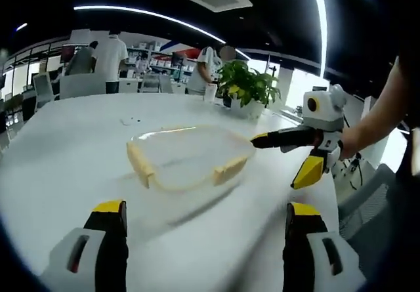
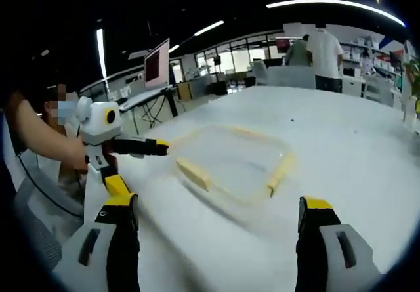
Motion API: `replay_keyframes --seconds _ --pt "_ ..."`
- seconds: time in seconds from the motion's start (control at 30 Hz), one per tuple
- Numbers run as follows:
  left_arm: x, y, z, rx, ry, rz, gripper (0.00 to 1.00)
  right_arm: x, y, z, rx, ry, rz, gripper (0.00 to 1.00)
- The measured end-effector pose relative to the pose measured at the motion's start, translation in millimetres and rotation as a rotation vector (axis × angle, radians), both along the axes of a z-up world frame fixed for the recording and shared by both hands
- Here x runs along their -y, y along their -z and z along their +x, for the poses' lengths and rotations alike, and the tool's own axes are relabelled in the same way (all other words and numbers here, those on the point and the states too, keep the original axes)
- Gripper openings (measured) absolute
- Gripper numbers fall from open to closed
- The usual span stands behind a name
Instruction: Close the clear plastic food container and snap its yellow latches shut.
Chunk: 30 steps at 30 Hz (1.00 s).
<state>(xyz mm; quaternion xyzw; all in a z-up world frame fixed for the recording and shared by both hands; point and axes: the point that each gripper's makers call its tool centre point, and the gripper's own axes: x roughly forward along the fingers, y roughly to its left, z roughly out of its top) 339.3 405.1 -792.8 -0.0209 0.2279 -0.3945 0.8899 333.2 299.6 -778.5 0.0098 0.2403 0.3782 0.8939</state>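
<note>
Already both grippers, left (image 1: pixel 205 214) and right (image 2: pixel 218 208), hang open-fingered; a careless push could skate the clear container (image 1: pixel 187 157) across the bench (image 1: pixel 59 161).

A clear plastic food container (image 1: pixel 187 155) (image 2: pixel 233 162) with yellow latches (image 1: pixel 140 163) (image 2: pixel 194 173) on its sides rests flat on the white table (image 1: pixel 59 154), ahead of and between the left gripper's (image 1: pixel 205 216) spread jaws, blurred.
</note>
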Motion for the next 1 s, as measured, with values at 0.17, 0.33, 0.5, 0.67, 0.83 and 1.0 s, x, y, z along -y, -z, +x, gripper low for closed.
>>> replay_keyframes --seconds 0.17,0.33,0.5,0.67,0.83,1.0 --pt "-1.7 -3.0 -2.3 -0.002 -0.033 -0.033 0.97 5.4 -2.7 -2.4 0.0 0.01 0.005 1.0" --pt "-6.2 -0.4 -4.9 -0.014 -0.043 -0.033 0.96 8.9 -3.8 -7.7 -0.004 0.02 0.006 1.0" --pt "-15.0 -3.9 -7.0 -0.024 -0.068 -0.042 0.95 15.5 -4.1 -11.6 -0.008 0.027 0.006 1.0" --pt "-23.2 -4.1 -12.1 -0.025 -0.072 -0.039 0.94 25.1 -9.1 -15.2 -0.019 0.045 0.02 0.99" --pt "-28.6 -8.8 -16.4 -0.019 -0.078 -0.035 0.93 35.3 -14.2 -20.9 -0.018 0.05 0.021 0.98" --pt "-34.0 -20.2 -23.3 -0.02 -0.103 -0.068 0.93 47.0 -20.9 -27.4 -0.03 0.087 0.037 0.97"
